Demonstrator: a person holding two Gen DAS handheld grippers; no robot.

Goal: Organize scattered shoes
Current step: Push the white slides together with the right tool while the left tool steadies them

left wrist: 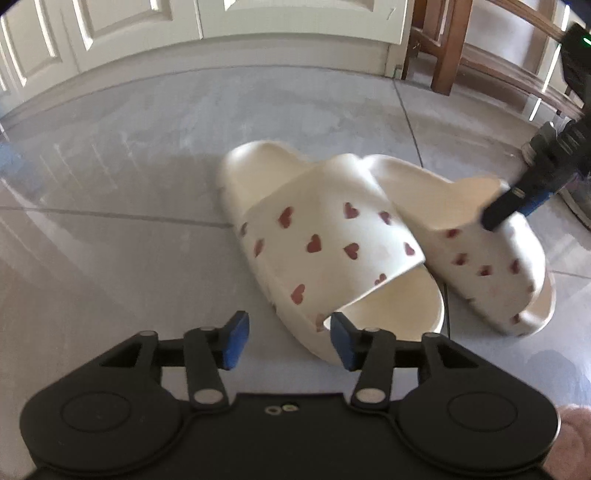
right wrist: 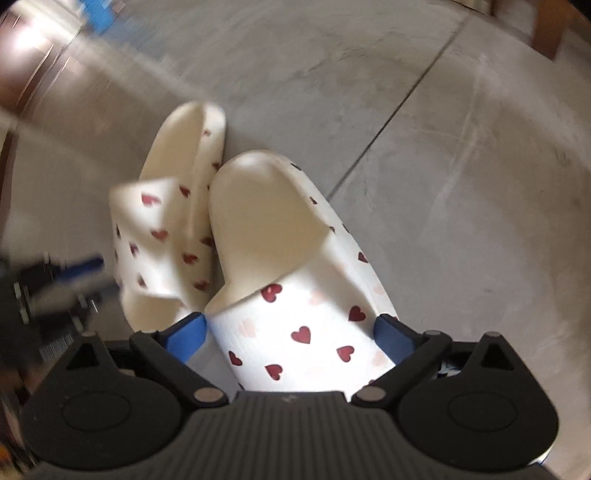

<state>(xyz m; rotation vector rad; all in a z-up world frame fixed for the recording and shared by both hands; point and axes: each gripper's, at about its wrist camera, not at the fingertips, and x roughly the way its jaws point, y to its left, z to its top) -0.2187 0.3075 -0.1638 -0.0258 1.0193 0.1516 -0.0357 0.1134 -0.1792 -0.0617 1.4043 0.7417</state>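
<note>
On the grey tiled floor (left wrist: 129,155), two cream slides printed with red hearts are seen lying side by side, touching along their inner edges. In the left wrist view the left slide (left wrist: 325,240) is angled with its heel toward the white panelled doors (left wrist: 184,22) along the far edge of the floor, and its toe end is found just in front of the left hand-held gripper (left wrist: 290,341). The jaws of that hand-held gripper are seen part open, with nothing between the blue pads; one pad (left wrist: 341,341) is placed just beside the toe rim of the slide, and contact cannot be told. A wide stretch of bare tile is left open toward the doors and to the left of the slides. Wooden chair legs (left wrist: 448,48) are seen at the far right corner, well apart from the shoes.

The right slide (left wrist: 476,251) is lain beside the first, and the right hand-held gripper (left wrist: 517,199) is reached down over its strap from the right. In the right wrist view the right hand-held gripper (right wrist: 293,334) is seen opened very wide, with the heart-printed strap of the right slide (right wrist: 306,325) set between its blue pads (right wrist: 186,334). The pads are seen close beside the strap's edges, but it cannot be told whether they are pressed on it. Bare tile is left open to the right of this slide, crossed by a grout line (right wrist: 388,125). The picture is blurred at its left edge.
</note>
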